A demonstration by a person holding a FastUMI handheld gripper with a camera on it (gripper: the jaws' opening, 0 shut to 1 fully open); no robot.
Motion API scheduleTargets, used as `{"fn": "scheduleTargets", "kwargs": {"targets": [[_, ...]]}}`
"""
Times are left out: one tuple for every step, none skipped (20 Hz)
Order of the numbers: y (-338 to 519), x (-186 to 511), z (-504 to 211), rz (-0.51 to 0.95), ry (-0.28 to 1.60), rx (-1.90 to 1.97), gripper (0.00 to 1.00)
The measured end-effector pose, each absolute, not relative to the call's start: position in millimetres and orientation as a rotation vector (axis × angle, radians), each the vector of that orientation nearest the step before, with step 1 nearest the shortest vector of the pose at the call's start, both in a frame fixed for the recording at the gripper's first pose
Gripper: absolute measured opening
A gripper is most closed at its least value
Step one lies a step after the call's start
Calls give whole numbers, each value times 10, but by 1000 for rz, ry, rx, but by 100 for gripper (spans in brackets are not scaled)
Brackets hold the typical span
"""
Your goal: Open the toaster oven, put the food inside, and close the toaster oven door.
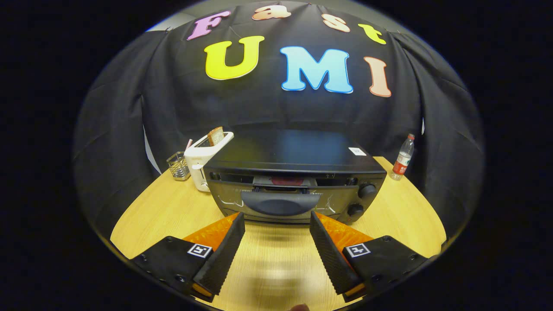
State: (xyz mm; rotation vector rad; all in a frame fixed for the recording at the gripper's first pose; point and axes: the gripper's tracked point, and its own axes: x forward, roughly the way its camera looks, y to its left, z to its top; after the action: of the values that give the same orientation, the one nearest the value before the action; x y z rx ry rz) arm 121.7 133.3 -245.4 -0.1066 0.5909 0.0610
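A light wooden table (173, 216) at mid-frame carries a black toaster oven (293, 172) at centre, a white toaster (201, 164) and wire basket (178, 166) at left, and a water bottle (402, 157) at right.

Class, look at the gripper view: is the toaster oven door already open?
No. The toaster oven has its door shut flat against the front, and the tool sits open just before the handle, gripping nothing.

No text can be read with certainty. The toaster oven (295, 181), just ahead of the spread fingers of the gripper (276, 218), carries a small white sticker (357, 151) on its top, too small to read. The water bottle (402, 158), beyond and to the right, has a blurred label.
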Motion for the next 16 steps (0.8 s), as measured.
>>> {"fn": "scheduleTargets", "kwargs": {"targets": [[1295, 1204, -2384, 69, 575, -112, 96], [1287, 1193, -2306, 82, 555, -113, 96], [1255, 1176, -2234, 90, 531, -113, 96], [1205, 1144, -2150, 88, 507, -113, 96], [1133, 1083, -2072, 77, 486, -108, 96], [1089, 1002, -1975, 68, 458, -91, 96], [1044, 914, -1868, 56, 436, -72, 96], [971, 795, -1766, 35, 418, -58, 96], [900, 688, -1648, 18, 396, -42, 96], [873, 580, -1519, 14, 362, -27, 96], [822, 474, -1411, 6, 335, -21, 96], [779, 363, -1316, -1, 317, -17, 96], [731, 267, -1231, -8, 295, -18, 96], [671, 172, -1145, -19, 277, -23, 96], [626, 83, -1074, -25, 261, -24, 96], [599, -5, -998, -28, 244, -19, 96]]}}
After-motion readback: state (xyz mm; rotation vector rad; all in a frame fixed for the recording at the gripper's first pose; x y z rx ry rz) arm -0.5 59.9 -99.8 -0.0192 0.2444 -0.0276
